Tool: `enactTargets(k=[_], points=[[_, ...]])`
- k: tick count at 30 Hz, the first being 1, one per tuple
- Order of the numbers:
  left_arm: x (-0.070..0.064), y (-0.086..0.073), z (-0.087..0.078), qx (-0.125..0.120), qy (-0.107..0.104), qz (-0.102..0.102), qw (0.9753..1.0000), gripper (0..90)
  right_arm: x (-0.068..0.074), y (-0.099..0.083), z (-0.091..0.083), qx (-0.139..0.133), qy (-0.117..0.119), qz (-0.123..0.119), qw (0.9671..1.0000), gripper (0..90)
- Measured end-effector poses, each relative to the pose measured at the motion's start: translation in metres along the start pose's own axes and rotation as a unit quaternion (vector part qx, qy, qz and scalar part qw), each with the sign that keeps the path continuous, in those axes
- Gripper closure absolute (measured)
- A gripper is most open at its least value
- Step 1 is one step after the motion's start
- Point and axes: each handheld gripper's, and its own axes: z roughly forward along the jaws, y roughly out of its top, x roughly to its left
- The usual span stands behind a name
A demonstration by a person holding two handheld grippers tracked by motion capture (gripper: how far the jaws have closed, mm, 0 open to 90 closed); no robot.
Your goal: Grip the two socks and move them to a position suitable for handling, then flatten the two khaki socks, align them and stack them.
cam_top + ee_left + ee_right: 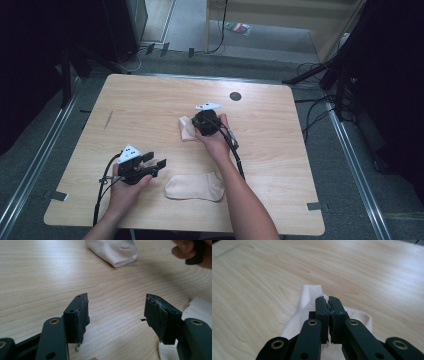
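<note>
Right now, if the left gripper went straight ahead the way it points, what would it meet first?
Probably bare table, as far as depth shows. The left gripper is open; the folded sock lies farther ahead, slightly right.

Light wood-grain desk (150, 105), rounded corners, dark round grommet (235, 96) near far edge; two pale socks on it: one flat (195, 186) near front edge, one bunched (187, 128) mid-desk, well apart.
</note>
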Motion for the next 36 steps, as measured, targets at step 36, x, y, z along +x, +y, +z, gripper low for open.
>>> enactTargets(k=[36], points=[[0.004,0.020,0.013,-0.019,0.039,-0.019,0.9989,52.0,-0.068,-0.052,-0.052,-0.006,-0.012,0.109,0.9939,57.3]])
